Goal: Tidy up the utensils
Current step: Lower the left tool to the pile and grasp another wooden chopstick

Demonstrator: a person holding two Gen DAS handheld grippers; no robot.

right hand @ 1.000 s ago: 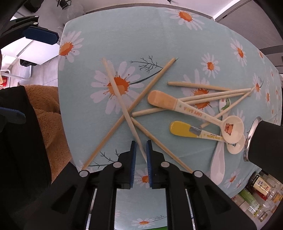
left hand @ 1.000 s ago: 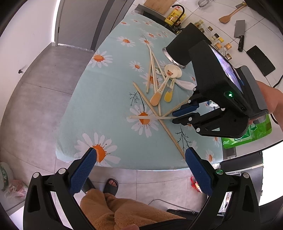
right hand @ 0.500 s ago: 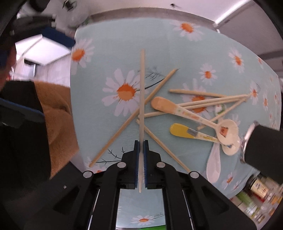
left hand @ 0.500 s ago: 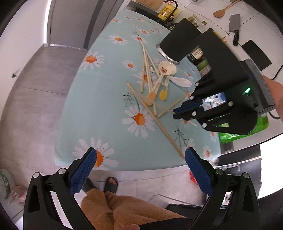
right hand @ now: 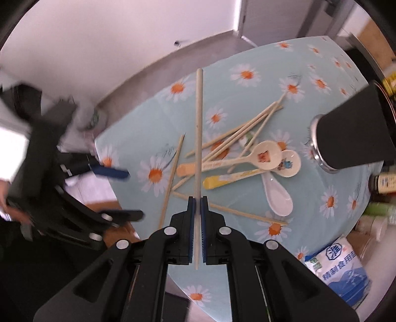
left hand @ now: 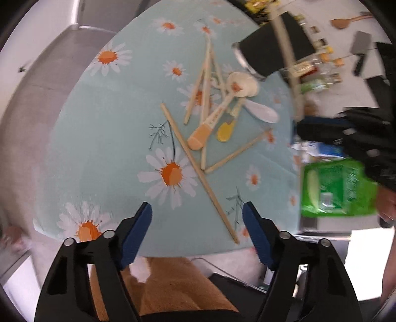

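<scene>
My right gripper (right hand: 197, 200) is shut on one pale chopstick (right hand: 198, 123), held clear above the daisy tablecloth (right hand: 138, 128). The left wrist view shows that chopstick (left hand: 284, 49) blurred and upright, above the right gripper (left hand: 329, 131). Several more chopsticks (right hand: 237, 131) lie crossed on the cloth beside an orange-handled spoon (right hand: 247, 158), a yellow-handled spoon (right hand: 235, 177) and a white spoon (right hand: 277, 195). A black cup (right hand: 351, 138) lies at the far side. My left gripper (left hand: 198, 223) hovers over the near table edge, jaws closing with nothing pressed; a long chopstick (left hand: 198, 171) lies below it.
A green packet (left hand: 339, 188) and a blue-and-white bag (right hand: 339, 262) sit beyond the table's right edge, with bottles (right hand: 386, 183) nearby. A cleaver (left hand: 360, 49) and a wooden spatula (left hand: 346, 22) lie on the white counter. The person's tan trousers (left hand: 173, 289) are below the near edge.
The right gripper closed on a chopstick, lifted it off the cloth and rolled as it rose. The left gripper moved in over the near table edge and its jaws narrowed.
</scene>
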